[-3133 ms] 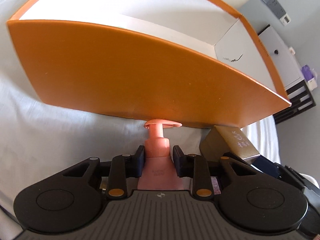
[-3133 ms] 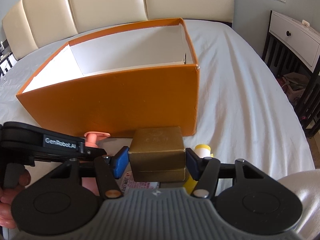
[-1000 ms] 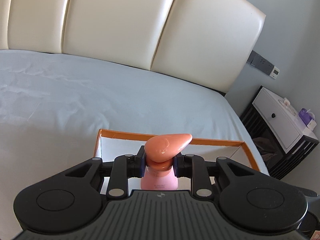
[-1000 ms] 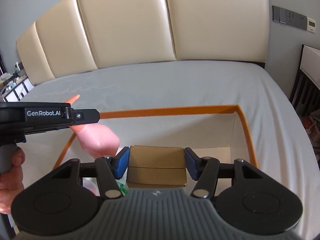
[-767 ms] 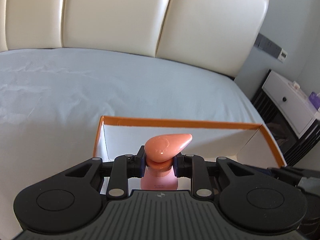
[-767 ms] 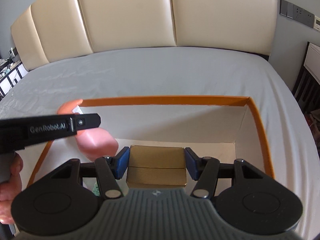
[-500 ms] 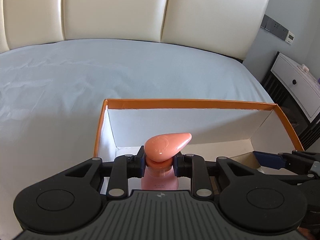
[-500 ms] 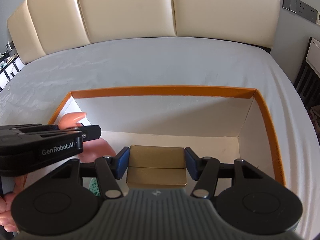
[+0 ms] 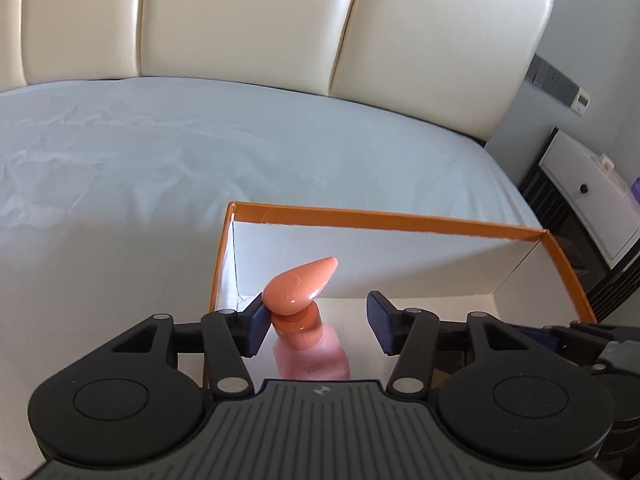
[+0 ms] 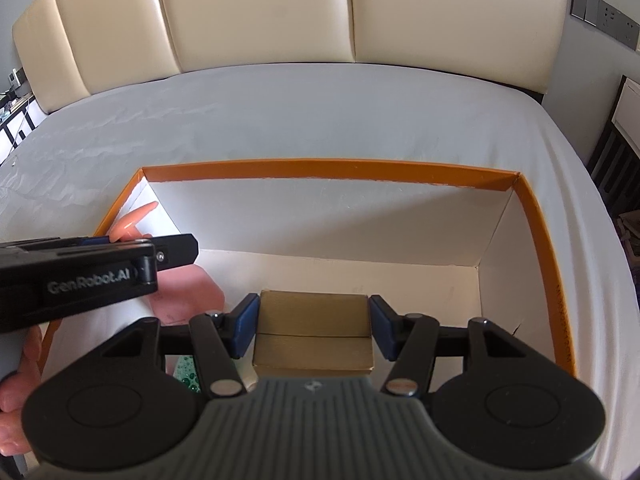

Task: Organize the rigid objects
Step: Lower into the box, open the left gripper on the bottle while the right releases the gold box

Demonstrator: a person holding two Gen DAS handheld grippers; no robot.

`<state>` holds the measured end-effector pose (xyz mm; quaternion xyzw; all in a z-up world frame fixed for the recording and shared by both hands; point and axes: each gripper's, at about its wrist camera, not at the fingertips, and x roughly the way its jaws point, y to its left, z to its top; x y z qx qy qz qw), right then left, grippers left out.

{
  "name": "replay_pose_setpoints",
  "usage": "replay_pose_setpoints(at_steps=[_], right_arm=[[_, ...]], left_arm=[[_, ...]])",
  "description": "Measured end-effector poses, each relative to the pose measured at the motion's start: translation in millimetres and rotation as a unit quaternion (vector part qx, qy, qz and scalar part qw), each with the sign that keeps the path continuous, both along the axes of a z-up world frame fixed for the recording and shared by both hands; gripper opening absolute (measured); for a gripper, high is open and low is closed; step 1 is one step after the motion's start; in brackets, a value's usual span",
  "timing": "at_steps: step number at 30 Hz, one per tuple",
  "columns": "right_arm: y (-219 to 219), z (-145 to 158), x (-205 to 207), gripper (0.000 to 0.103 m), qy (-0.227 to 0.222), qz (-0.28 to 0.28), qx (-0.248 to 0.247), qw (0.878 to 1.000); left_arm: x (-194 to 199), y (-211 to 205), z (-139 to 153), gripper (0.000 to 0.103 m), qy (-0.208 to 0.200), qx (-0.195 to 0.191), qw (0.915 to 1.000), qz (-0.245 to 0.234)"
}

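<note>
- Left claw (image 9: 316,328): jaws have just been opening and now stand apart. The pink pump bottle (image 9: 310,344) sits between them, leaning against the left pad; the right pad is clear of it.
- Pink pump bottle: inside the orange box (image 9: 384,220), near its left end wall, pump head pointing up and to the right.
- Right claw (image 10: 314,330): jaws clamped on the gold box (image 10: 314,330), one blue pad pressed on each side face.
- Gold box: held over the white interior of the orange box, near the front wall, right of the pink pump bottle.
- A hand (image 10: 18,392) grips the left claw's handle at the left edge of the right wrist view.
- Orange box: open-topped, resting on the bed (image 9: 160,152).
- Beyond the bed: cream padded headboard (image 10: 260,12).
- Far right: white nightstand (image 9: 592,196).
</note>
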<state>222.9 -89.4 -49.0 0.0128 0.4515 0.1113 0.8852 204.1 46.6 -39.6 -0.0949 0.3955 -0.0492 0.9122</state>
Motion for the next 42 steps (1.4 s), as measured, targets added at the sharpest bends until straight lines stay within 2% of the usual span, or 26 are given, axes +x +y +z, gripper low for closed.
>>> replay_pose_setpoints(at_steps=[3,5,8,10,15,24,36,42], right_arm=[[4,1,1,0.058,-0.001,0.003,-0.004,1.0],[8,1,2,0.058,-0.001,0.005,-0.009,1.0],[14,0,3,0.058,0.001,0.008,-0.012,1.0],[19,-1,4,0.058,0.003,0.012,-0.014,1.0],[33,-2,6,0.058,0.004,0.023,-0.032,0.999],[50,-8,4,0.058,0.0,0.042,-0.073,0.996],[44,3,-4,0.06,-0.002,0.04,-0.051,0.998],[46,13,-12,0.064,-0.024,0.047,-0.066,0.996]], left_arm=[[-4,6,6,0.062,-0.012,-0.012,0.9998,0.011],[-8,9,10,0.066,-0.031,-0.015,0.9993,0.017],[-11,9,20,0.072,-0.061,-0.015,0.998,0.012],[-11,8,23,0.073,-0.066,-0.017,0.9977,0.005],[-6,4,17,0.072,-0.056,-0.001,0.9984,0.003],[-5,4,14,0.073,-0.046,-0.005,0.9989,0.01],[-9,2,11,0.072,-0.032,0.0,0.9995,0.005],[-18,1,16,0.072,-0.035,0.0,0.9994,0.006]])
